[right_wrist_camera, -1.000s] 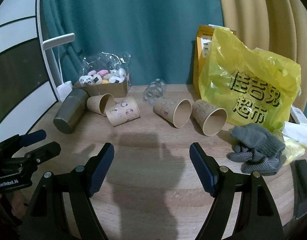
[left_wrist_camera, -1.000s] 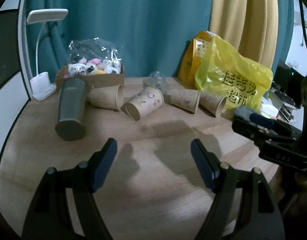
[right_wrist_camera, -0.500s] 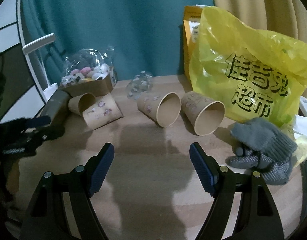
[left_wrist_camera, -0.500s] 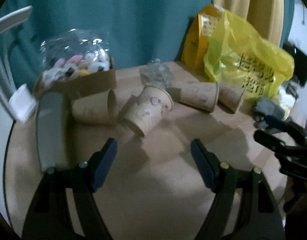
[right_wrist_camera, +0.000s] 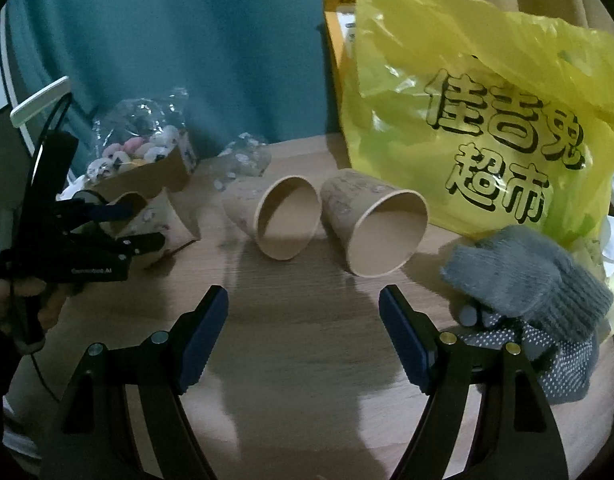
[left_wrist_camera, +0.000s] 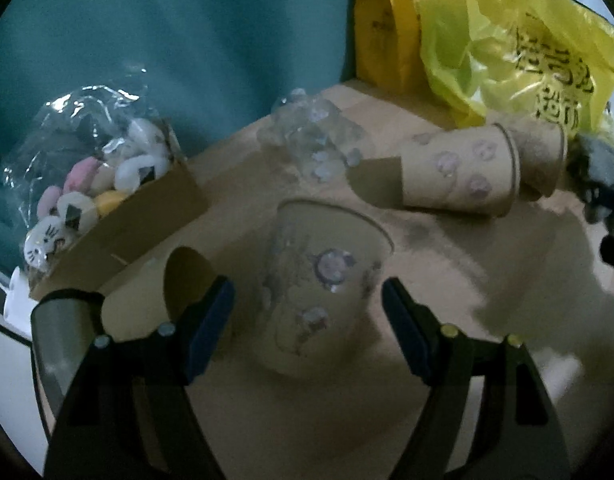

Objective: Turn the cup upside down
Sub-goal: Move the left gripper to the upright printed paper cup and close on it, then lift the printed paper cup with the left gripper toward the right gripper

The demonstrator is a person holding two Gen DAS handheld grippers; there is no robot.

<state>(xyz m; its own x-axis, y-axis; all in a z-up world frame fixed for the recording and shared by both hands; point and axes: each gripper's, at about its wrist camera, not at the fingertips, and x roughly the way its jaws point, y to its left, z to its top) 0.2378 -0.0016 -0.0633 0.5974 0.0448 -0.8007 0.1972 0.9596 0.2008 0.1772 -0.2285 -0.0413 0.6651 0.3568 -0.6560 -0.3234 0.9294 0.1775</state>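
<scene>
Several brown paper cups with a purple print lie on their sides on the wooden table (right_wrist_camera: 307, 320). My left gripper (left_wrist_camera: 307, 312) is open, its fingers on either side of one cup (left_wrist_camera: 319, 292), not touching it. This gripper also shows in the right wrist view (right_wrist_camera: 141, 226) around the same cup (right_wrist_camera: 163, 220). Another cup (left_wrist_camera: 183, 276) lies just left of it. My right gripper (right_wrist_camera: 303, 332) is open and empty, in front of two cups (right_wrist_camera: 285, 218) (right_wrist_camera: 377, 228) whose mouths face it.
A cardboard box of small toys (left_wrist_camera: 119, 216) in clear plastic stands at the back left. A grey metal tumbler (left_wrist_camera: 59, 340) lies at the left. A yellow plastic bag (right_wrist_camera: 487, 112) and grey gloves (right_wrist_camera: 539, 292) lie at the right. Crumpled clear plastic (left_wrist_camera: 311, 140) lies behind the cups.
My left gripper has moved forward and down so that its open fingers now flank a lying cup. My right gripper has moved closer to the two cups at the right.
</scene>
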